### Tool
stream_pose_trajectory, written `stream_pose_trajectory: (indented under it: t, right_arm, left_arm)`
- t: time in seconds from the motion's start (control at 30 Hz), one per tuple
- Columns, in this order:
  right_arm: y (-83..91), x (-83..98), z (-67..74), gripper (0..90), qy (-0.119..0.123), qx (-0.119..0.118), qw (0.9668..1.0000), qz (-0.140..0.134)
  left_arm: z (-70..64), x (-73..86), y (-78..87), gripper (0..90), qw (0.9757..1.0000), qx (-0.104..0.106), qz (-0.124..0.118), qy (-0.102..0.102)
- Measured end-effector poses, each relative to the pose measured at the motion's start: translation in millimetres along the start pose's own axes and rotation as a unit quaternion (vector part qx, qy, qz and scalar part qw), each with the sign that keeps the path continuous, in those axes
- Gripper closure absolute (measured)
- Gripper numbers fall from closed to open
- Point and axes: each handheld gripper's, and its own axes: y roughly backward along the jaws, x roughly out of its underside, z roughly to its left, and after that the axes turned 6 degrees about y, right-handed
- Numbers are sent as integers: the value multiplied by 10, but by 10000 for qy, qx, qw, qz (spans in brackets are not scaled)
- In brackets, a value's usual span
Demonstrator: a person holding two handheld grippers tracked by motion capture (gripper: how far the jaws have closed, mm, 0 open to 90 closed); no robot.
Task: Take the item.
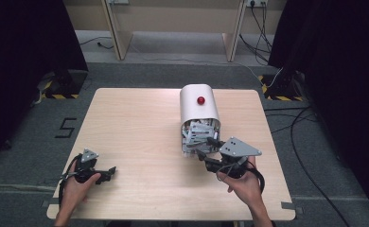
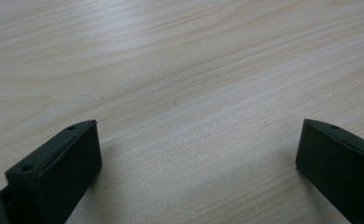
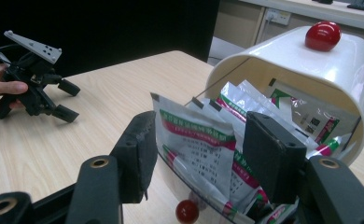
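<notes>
Lying on its side at the far middle of the counter [image 1: 135,123], the white bin [image 1: 199,106] has a red knob [image 1: 201,100] on its upper wall and its mouth facing the near edge. Sachets [image 3: 196,144] spill from the mouth. The right gripper [image 3: 199,156] sits at that mouth, jaws either side of a white sachet with red and green print; whether the pads press it, cannot tell. The left gripper [image 1: 109,172] rests near the left corner, released, jaws wide over bare wood, well apart from the bin.
</notes>
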Motion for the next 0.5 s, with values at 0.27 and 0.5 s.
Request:
stream_pose_trajectory:
  t: [0.27,0.5]
  right_arm:
    - [-100,-17,10,461,99,-58,9999,9]
    - [-127,6,34,512,203,-128,9996,113]
  left_arm:
    - [0,0,0,0,10000,0,0,0]
    - [0,0,0,0,10000,-1,1,-1]
